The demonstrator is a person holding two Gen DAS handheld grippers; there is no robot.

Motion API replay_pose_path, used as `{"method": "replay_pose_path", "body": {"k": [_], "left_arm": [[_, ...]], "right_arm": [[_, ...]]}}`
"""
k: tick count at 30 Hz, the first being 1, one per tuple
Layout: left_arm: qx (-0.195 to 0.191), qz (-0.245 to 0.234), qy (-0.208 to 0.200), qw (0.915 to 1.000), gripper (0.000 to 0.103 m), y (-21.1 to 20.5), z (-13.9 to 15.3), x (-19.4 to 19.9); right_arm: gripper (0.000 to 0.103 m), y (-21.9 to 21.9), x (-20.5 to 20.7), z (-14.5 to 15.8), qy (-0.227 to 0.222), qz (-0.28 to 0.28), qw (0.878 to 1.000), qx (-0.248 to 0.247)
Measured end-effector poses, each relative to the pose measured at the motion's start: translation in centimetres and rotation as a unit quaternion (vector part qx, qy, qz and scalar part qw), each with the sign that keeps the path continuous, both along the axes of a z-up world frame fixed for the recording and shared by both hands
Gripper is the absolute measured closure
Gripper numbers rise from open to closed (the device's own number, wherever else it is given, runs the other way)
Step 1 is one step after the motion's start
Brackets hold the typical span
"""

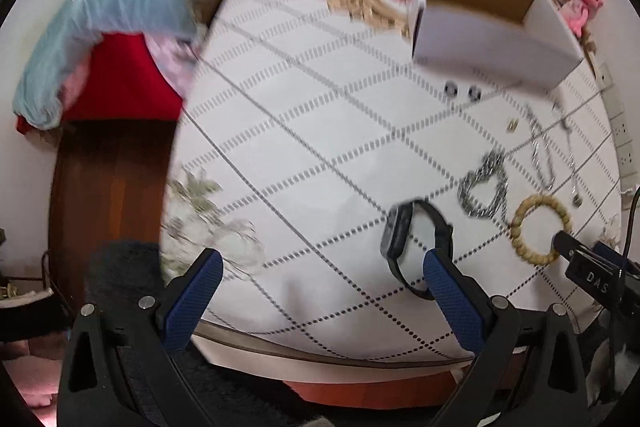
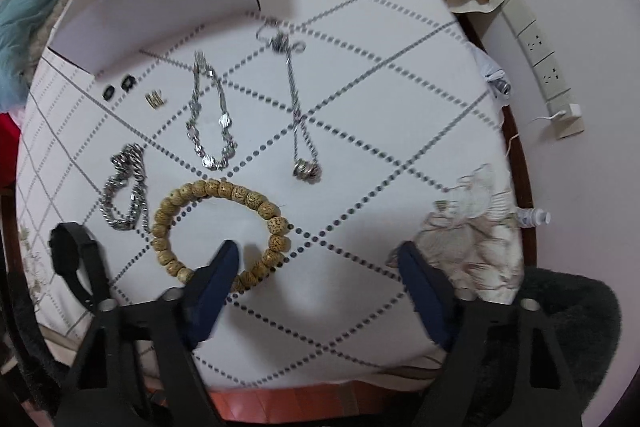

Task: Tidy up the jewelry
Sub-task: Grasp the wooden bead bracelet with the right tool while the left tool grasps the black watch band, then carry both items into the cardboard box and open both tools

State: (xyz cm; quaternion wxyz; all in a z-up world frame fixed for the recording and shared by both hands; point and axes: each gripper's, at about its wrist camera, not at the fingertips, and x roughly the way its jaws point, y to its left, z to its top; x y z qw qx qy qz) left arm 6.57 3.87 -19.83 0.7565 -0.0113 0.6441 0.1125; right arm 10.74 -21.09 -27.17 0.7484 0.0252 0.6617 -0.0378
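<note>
My left gripper (image 1: 320, 267) is spread wide with nothing between its fingers, hanging over the near edge of the desk (image 1: 320, 107). The black watch (image 1: 416, 247) stands on its side just ahead of my right-hand finger; that fingertip overlaps the strap in the left wrist view, though I cannot tell if it touches. To the right of the watch lie the chunky silver chain bracelet (image 1: 482, 187) and the wooden bead bracelet (image 1: 540, 229), with the tip of my other gripper reaching the bead ring's far side.

My right gripper (image 2: 318, 259) is also wide open and holds nothing. Its left finger sits over the near arc of the wooden bead bracelet (image 2: 218, 227), inside or just above the ring; the motion blur keeps me from saying which. The right finger is on bare cloth, well apart from any jewelry.

Beyond the beads I see the silver chain bracelet (image 2: 124, 187) to the left, a disc-link bracelet (image 2: 210, 115) ahead, and a necklace with a ring pendant (image 2: 298, 107) stretched away from me. Two small dark earrings (image 2: 118, 87) and a small gold piece (image 2: 155, 99) lie just before the open white box (image 2: 160, 7), which stands at the far left of the desk.
</note>
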Motion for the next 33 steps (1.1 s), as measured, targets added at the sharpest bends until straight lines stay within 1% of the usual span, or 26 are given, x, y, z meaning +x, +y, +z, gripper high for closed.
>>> {"method": "replay_pose_path", "body": {"k": [1, 3, 4, 5, 6, 7, 8, 10, 12, 13, 14, 15, 17, 21, 22, 24, 25, 26, 29, 33], "left_arm": [[-0.008, 0.001, 0.001, 1.0000, 0.001, -0.1, -0.6, 0.2], [-0.021, 0.001, 0.006, 0.9998, 0.001, -0.3, -1.7, 0.4], [-0.029, -0.002, 0.006, 0.9996, 0.002, -0.5, -2.2, 0.7], [-0.034, -0.006, 0.006, 0.9994, 0.007, -0.7, -2.7, 0.9], [-0.036, -0.011, 0.008, 0.9993, 0.012, -0.9, -3.0, 1.1], [-0.037, -0.014, 0.010, 0.9992, 0.020, -1.0, -3.3, 1.2], [-0.041, -0.018, 0.013, 0.9989, 0.027, -1.1, -3.8, 1.3], [-0.044, -0.020, 0.020, 0.9986, 0.033, -1.2, -4.7, 1.5], [-0.054, -0.027, 0.021, 0.9979, 0.048, -1.2, -5.6, 1.5], [-0.057, -0.030, 0.023, 0.9976, 0.060, -1.2, -6.0, 1.5], [-0.066, -0.031, 0.012, 0.9973, 0.063, -1.2, -5.9, 1.4], [-0.070, -0.035, 0.008, 0.9969, 0.074, -1.2, -5.9, 1.4], [-0.075, -0.039, 0.001, 0.9964, 0.090, -1.3, -5.9, 1.3], [-0.081, -0.045, -0.005, 0.9957, 0.093, -1.4, -5.9, 1.1], [-0.082, -0.047, -0.007, 0.9955, 0.093, -1.4, -5.9, 1.0], [-0.080, -0.054, -0.019, 0.9951, 0.093, -1.4, -5.2, 0.8], [-0.079, -0.058, -0.022, 0.9950, 0.093, -1.9, -4.7, 0.8], [-0.079, -0.062, -0.028, 0.9946, 0.093, -2.2, -3.9, 0.7], [-0.088, -0.068, -0.041, 0.9930, 0.093, -2.1, -1.7, 0.4], [-0.100, -0.080, -0.062, 0.9899, 0.093, -2.3, 1.3, 0.5]], "right_arm": [[0.034, 0.5, -0.2, 0.2, -0.015, 0.008, 1.000, -0.012], [0.045, 1.2, -0.6, 0.7, -0.033, 0.022, 0.999, -0.012], [0.066, 1.6, -1.0, 1.0, -0.039, 0.031, 0.999, -0.014], [0.089, 1.9, -1.5, 1.4, -0.044, 0.040, 0.998, -0.017], [0.093, 2.1, -2.0, 1.6, -0.040, 0.047, 0.998, -0.020], [0.093, 2.1, -2.5, 1.6, -0.035, 0.048, 0.998, -0.023], [0.093, 1.8, -3.1, 1.6, -0.028, 0.046, 0.998, -0.017], [0.093, 1.3, -4.0, 1.6, -0.022, 0.043, 0.999, -0.005], [0.093, 0.6, -4.7, 1.7, -0.032, 0.033, 0.999, 0.011], [0.093, 0.6, -4.7, 1.5, -0.037, 0.029, 0.999, 0.016], [0.092, 0.5, -4.7, 1.5, -0.041, 0.026, 0.999, 0.019], [0.092, 0.7, -4.9, 1.5, -0.044, 0.024, 0.999, 0.018], [0.092, 1.0, -4.8, 1.6, -0.051, 0.021, 0.998, 0.015], [0.093, 1.9, -4.5, 1.6, -0.054, 0.025, 0.998, 0.001], [0.093, 2.0, -4.2, 1.7, -0.054, 0.023, 0.998, 0.004], [0.094, 1.8, -4.4, 1.9, -0.048, 0.010, 0.998, 0.041], [0.094, 0.8, -3.0, 1.8, -0.045, 0.002, 0.998, 0.054], [0.094, 0.4, -2.9, 2.1, -0.048, -0.005, 0.996, 0.070], [0.094, -0.1, -2.7, 4.2, -0.068, -0.006, 0.993, 0.100], [0.094, 0.9, -2.5, 8.1, -0.099, 0.017, 0.988, 0.121]]}}
